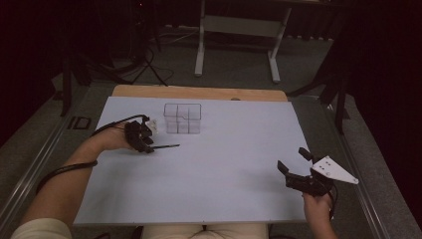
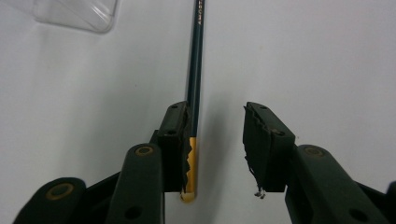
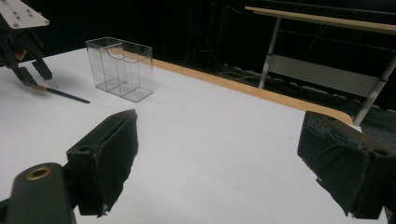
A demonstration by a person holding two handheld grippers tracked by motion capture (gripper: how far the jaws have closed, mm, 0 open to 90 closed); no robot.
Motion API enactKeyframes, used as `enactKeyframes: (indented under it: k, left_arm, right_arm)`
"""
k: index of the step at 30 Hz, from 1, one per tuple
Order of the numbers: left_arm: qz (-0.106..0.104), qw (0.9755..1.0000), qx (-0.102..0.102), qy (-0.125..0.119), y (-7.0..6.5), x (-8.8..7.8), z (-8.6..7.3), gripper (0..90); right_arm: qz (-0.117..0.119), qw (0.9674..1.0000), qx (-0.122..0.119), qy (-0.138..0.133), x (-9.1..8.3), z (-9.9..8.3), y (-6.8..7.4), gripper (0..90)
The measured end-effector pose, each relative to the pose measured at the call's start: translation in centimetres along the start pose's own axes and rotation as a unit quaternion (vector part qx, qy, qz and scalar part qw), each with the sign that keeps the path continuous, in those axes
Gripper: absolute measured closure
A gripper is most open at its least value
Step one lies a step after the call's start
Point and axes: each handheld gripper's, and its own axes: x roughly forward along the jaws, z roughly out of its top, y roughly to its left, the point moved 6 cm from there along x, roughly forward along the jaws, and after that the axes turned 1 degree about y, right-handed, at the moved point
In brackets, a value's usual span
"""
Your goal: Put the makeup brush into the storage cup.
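Left gripper (image 2: pixel 215 140) stands apart astride the pencil (image 2: pixel 194 70) lying on the worktop (image 2: pixel 317 56); only one pad touches, so closing may roll it away.

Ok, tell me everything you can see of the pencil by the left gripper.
The pencil is long, slim and dark green with a yellow end; small lettering near the far end is unreadable. It lies flat on the white table, near the clear plastic organizer. Its yellow end sits between the left gripper jaws, against one pad, with a gap to the other.
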Motion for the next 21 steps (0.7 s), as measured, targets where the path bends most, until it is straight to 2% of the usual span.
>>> enactKeyframes:
  k: [3, 7, 14, 21]
  left_arm:
    - [-0.003, 0.9999, 0.004, 0.01, 0.2, 0.2, 0.0, 64.9]
    - [-0.006, 0.999, 0.019, 0.04, 0.5, 0.8, -0.2, 65.4]
    - [0.005, 0.997, 0.024, 0.074, 1.1, 1.7, -0.6, 69.2]
    - [0.004, 0.996, 0.031, 0.084, 1.4, 1.9, -0.3, 74.9]
  right_arm:
    - [0.001, 1.0, 0.001, 0.0, 0.0, 0.0, 0.1, 12.3]
    - [0.001, 1.0, 0.0, 0.001, 0.0, 0.0, 0.1, 12.3]
    - [0.001, 1.0, 0.0, 0.001, -0.1, 0.0, 0.1, 12.3]
    - [0.001, 1.0, 0.001, 0.002, -0.1, -0.1, 0.1, 12.3]
